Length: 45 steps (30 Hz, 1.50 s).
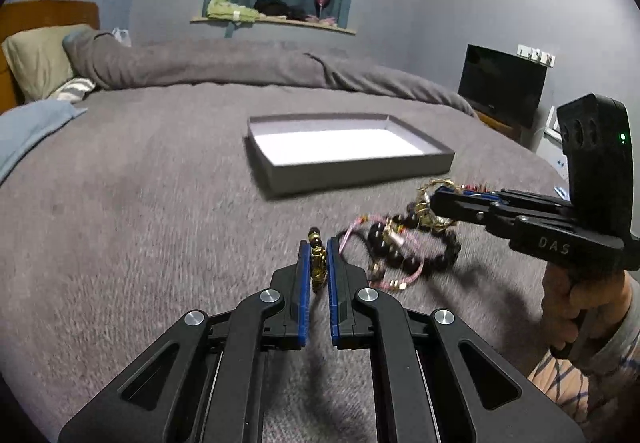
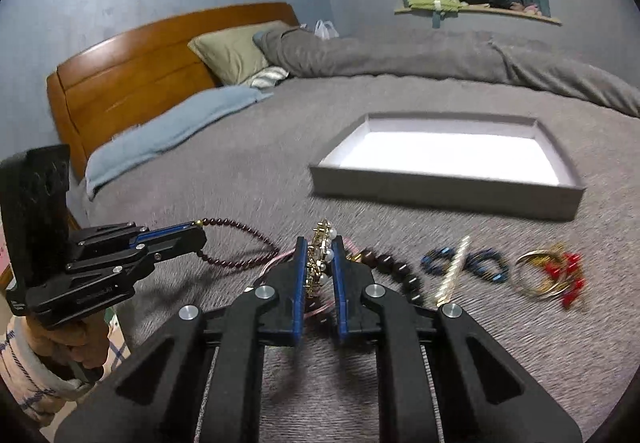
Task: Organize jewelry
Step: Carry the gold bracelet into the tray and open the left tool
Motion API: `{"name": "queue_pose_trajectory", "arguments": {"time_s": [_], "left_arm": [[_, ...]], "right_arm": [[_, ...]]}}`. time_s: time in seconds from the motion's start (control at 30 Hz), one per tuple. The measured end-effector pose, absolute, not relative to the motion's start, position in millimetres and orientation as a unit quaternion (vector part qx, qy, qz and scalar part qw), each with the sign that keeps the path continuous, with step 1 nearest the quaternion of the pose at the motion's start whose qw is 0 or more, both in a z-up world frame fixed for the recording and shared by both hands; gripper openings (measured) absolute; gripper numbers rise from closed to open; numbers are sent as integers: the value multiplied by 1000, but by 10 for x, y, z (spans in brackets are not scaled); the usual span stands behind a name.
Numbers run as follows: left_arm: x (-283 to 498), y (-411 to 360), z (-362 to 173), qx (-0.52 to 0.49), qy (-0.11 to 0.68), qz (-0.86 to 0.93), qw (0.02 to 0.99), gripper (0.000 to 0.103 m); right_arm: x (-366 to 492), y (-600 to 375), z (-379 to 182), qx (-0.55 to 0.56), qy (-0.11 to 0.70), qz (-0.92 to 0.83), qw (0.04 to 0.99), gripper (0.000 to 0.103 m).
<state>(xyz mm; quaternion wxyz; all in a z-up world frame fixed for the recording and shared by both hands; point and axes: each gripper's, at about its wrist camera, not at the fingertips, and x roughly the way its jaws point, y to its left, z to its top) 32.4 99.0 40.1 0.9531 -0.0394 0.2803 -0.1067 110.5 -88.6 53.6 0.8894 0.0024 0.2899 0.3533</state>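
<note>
Two grippers grip jewelry just short of the grey tray [image 1: 360,167]: left gripper [image 1: 319,263] fingers clamp a gold bead bracelet [image 1: 318,259], right gripper [image 2: 320,267] fingers clamp a gold pearl piece [image 2: 320,255]

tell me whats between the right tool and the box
Only bare grey blanket lies between the right tool, shut on a gold pearl piece, and the box. The right wrist view shows it.
</note>
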Motion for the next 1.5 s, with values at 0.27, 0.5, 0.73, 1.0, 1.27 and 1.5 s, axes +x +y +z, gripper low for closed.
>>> {"name": "queue_pose_trajectory", "arguments": {"time_s": [0.27, 0.5, 0.73, 1.0, 1.27, 1.5], "left_arm": [[532, 855, 684, -20, 252, -108, 962, 8], [888, 692, 923, 3, 231, -117, 966, 8], [1346, 527, 1141, 20, 210, -120, 970, 8], [1950, 467, 932, 15, 242, -111, 964, 8], [2218, 513, 509, 13, 296, -102, 950, 8], [2238, 564, 461, 11, 309, -92, 947, 19]], "right_arm": [[1300, -1291, 653, 4, 277, 311, 909, 12], [1656, -1557, 735, -7, 272, 279, 921, 12], [2268, -1632, 783, -15, 288, 258, 922, 12], [2907, -1583, 516, -8, 346, 240, 907, 12], [3124, -1553, 313, 6, 390, 236, 890, 12], [3083, -1567, 342, 8, 385, 224, 895, 35]]}}
